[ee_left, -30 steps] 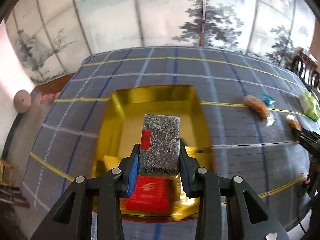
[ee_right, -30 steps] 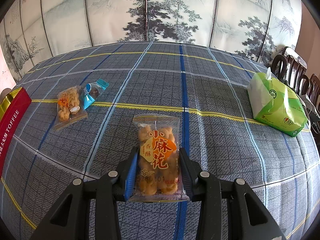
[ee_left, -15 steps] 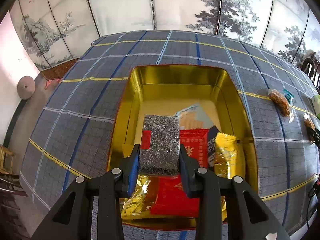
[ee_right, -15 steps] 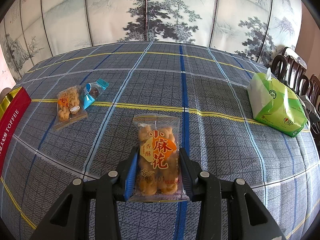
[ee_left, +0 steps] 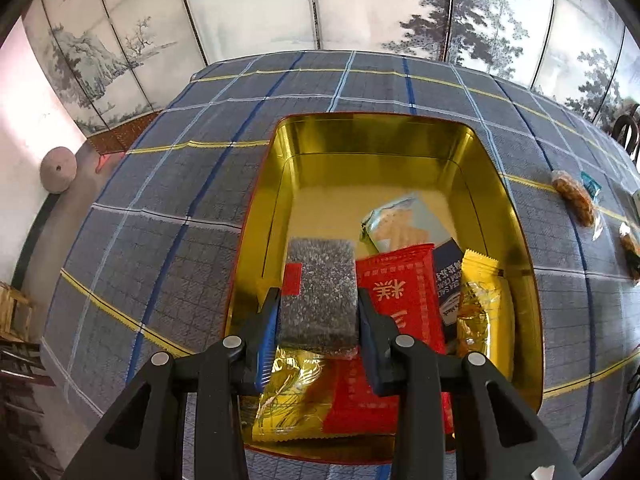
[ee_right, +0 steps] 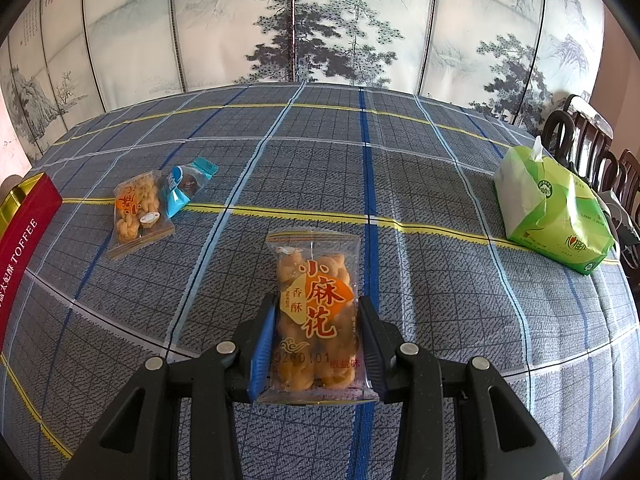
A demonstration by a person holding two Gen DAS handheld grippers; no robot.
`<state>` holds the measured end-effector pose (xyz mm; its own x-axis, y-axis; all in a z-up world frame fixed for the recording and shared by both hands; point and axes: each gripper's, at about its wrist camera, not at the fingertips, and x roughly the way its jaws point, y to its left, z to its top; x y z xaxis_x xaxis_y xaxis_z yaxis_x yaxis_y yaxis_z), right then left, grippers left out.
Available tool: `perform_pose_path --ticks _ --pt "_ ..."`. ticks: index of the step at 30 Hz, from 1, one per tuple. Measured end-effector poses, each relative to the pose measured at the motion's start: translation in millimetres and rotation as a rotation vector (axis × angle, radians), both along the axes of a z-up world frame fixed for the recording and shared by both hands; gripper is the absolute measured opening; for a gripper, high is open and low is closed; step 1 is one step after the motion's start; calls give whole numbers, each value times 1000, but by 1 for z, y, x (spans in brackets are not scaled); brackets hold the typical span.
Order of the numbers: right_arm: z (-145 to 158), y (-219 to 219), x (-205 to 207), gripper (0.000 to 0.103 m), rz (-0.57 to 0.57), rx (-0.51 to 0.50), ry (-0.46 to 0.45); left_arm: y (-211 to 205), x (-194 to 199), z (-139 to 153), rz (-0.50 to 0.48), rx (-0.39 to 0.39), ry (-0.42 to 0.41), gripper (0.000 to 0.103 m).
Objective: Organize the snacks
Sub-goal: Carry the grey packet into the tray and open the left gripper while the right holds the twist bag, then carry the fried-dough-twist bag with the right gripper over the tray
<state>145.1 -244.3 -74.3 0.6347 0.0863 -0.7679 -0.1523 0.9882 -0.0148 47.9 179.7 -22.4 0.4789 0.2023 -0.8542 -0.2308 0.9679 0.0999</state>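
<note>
Checked cloth in grey-blue, crossed by yellow, pale blue and dark blue lines, is covering the counter (ee_right: pixel 420 184), and its weave is showing as fine crosshatching. Behind it a folding screen (ee_right: pixel 320 24) of pale panels painted with ink pines and misty hills is standing across the room; dark wooden chairs (ee_right: pixel 592 148) are crowding the right edge.

The left claw (ee_left: pixel 318 312) is clenching a speckled grey-black bar (ee_left: pixel 320 292) with a small red label, its blue-lined pads pressing on both sides. It is holding the bar over a rectangular tin (ee_left: pixel 276 184) with shiny gold walls and rounded corners. Inside the tin, crinkly packets are lying: a red packet (ee_left: pixel 400 300) with printed characters, a yellow packet (ee_left: pixel 484 304) at its right, a pale bluish packet (ee_left: pixel 396 224) further back, and a dark blue one (ee_left: pixel 446 276) wedged between red and yellow.

The right claw (ee_right: pixel 318 344) is gripping a clear packet of twisted fried dough (ee_right: pixel 316 312) with an orange label, its far end reaching out over the cloth. Well to the left, a second clear packet (ee_right: pixel 136 212) of the same kind is lying flat, touching a small blue wrapper (ee_right: pixel 186 184). The tin's red outer side, lettered TOFFEE, is showing at the far left edge. A soft green tissue pack (ee_right: pixel 556 212) is sitting at the right.
</note>
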Motion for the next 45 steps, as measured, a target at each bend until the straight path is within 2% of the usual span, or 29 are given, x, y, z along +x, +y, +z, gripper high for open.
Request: perform_pose_path --ticks 17,24,35,40,45 --pt "-1 1 -1 39 -3 -4 -2 -5 3 6 -11 19 -10 39" --pt "-1 -1 0 38 -23 -6 -5 -11 -2 17 -17 30 -39 54" --pt "6 10 -6 38 -52 12 2 -21 -19 33 5 18 -94 71" --pt "24 29 -13 38 -12 39 -15 -26 -24 36 2 20 -109 83" --pt "44 62 -23 38 57 95 -26 -21 -32 41 14 18 -127 85"
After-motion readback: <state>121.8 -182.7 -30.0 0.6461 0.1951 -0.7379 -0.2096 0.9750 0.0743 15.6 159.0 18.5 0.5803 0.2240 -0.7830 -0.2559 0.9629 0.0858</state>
